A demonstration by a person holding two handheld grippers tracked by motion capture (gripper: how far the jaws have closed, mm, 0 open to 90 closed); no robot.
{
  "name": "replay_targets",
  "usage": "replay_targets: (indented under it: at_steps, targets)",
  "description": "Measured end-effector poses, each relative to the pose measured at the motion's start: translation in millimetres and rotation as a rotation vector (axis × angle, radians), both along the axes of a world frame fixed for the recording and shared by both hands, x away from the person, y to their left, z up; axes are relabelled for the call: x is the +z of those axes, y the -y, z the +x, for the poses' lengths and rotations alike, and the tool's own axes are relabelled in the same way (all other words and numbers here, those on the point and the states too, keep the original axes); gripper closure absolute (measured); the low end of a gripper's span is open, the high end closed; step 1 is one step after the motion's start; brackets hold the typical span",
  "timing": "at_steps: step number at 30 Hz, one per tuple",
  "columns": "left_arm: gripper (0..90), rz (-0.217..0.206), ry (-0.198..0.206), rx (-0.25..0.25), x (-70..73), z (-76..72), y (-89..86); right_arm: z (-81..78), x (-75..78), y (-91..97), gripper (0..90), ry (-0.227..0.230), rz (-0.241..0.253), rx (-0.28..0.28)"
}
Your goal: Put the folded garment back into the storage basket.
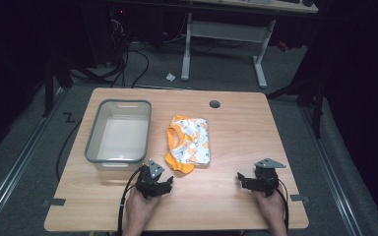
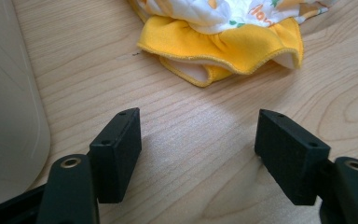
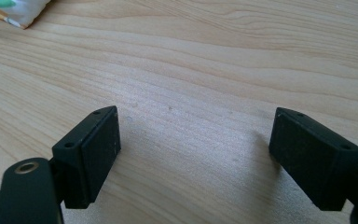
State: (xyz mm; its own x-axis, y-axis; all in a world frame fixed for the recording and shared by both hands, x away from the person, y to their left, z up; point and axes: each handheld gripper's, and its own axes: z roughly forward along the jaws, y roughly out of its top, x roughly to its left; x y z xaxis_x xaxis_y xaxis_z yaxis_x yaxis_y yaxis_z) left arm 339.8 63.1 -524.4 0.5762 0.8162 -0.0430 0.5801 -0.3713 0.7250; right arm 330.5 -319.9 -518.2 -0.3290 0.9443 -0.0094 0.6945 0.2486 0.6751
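A folded orange and white printed garment [image 1: 188, 143] lies in the middle of the wooden table [image 1: 236, 132]; its orange hem [image 2: 223, 49] shows close ahead in the left gripper view, and a corner of it [image 3: 14, 11] at the top left of the right gripper view. My left gripper [image 1: 158, 184] rests near the table's front edge, just in front of the garment, open with bare wood between its jaws [image 2: 198, 140]. My right gripper [image 1: 250, 181] sits at the front right, open over bare wood [image 3: 196, 140], well apart from the garment.
A grey plastic bin [image 1: 93, 135], empty, stands left of the garment; its pale wall [image 2: 9, 116] runs along the left of the left gripper view. A round cable hole [image 1: 214, 104] sits near the table's far edge. Another desk's legs stand on the floor beyond.
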Motion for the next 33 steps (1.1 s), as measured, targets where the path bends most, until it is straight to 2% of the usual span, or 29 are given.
replay_targets:
  at_steps: [33]
  targets:
    - [27.9,-0.001,-0.007,-0.002,-0.1,0.6,1.1,0.0,0.1,-0.1,16.4,-0.002,0.001,-0.002]
